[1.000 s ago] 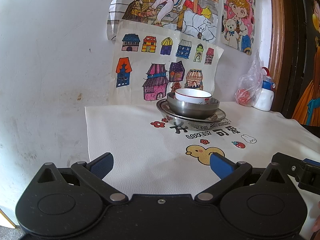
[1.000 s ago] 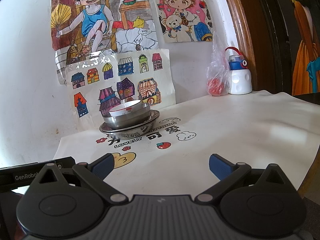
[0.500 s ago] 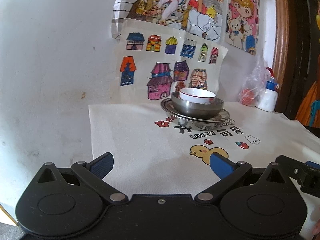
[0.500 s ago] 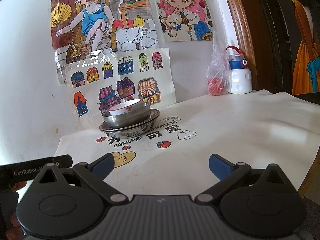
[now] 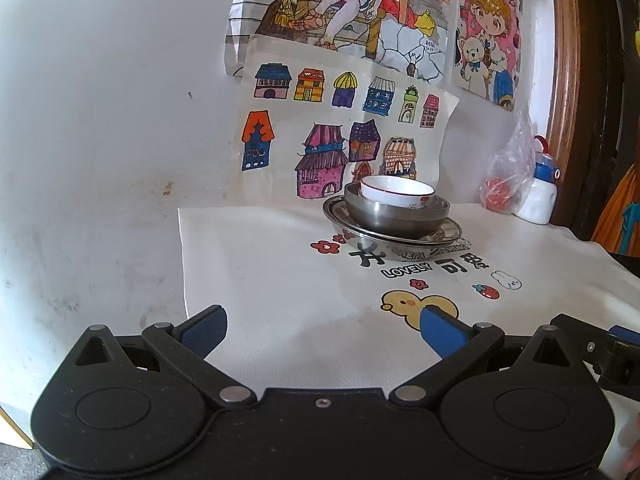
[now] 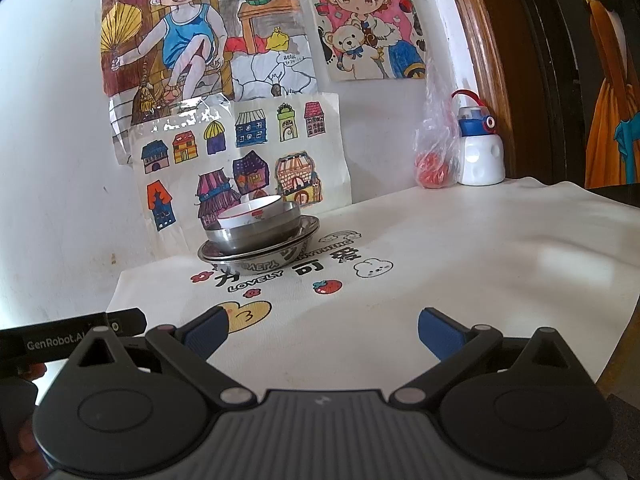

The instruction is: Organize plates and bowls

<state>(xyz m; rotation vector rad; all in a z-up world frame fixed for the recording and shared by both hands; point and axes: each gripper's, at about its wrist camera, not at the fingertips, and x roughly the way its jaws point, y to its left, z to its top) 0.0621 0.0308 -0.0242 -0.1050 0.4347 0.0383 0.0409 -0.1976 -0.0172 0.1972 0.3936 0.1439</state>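
Note:
A white bowl with a red rim point(image 5: 396, 194) sits inside a steel bowl point(image 5: 394, 218), which sits on a steel plate point(image 5: 400, 242), stacked near the wall on a white printed mat point(image 5: 280, 280). The stack also shows in the right wrist view: white bowl point(image 6: 250, 214), steel bowl point(image 6: 256, 232), steel plate point(image 6: 264, 254). My left gripper point(image 5: 323, 330) is open and empty, well short of the stack. My right gripper point(image 6: 323, 330) is open and empty, over the mat's near part, to the right of the left gripper.
A white and blue bottle point(image 6: 480, 148) and a plastic bag with something red point(image 6: 434, 148) stand at the back right by a wooden door frame point(image 6: 480, 40). Drawings hang on the wall point(image 5: 100, 120) behind the stack. The mat's left edge point(image 5: 184, 272) lies near the wall.
The left gripper has drifted slightly, so the stack sits a little further right and lower in its view. The right gripper has barely moved.

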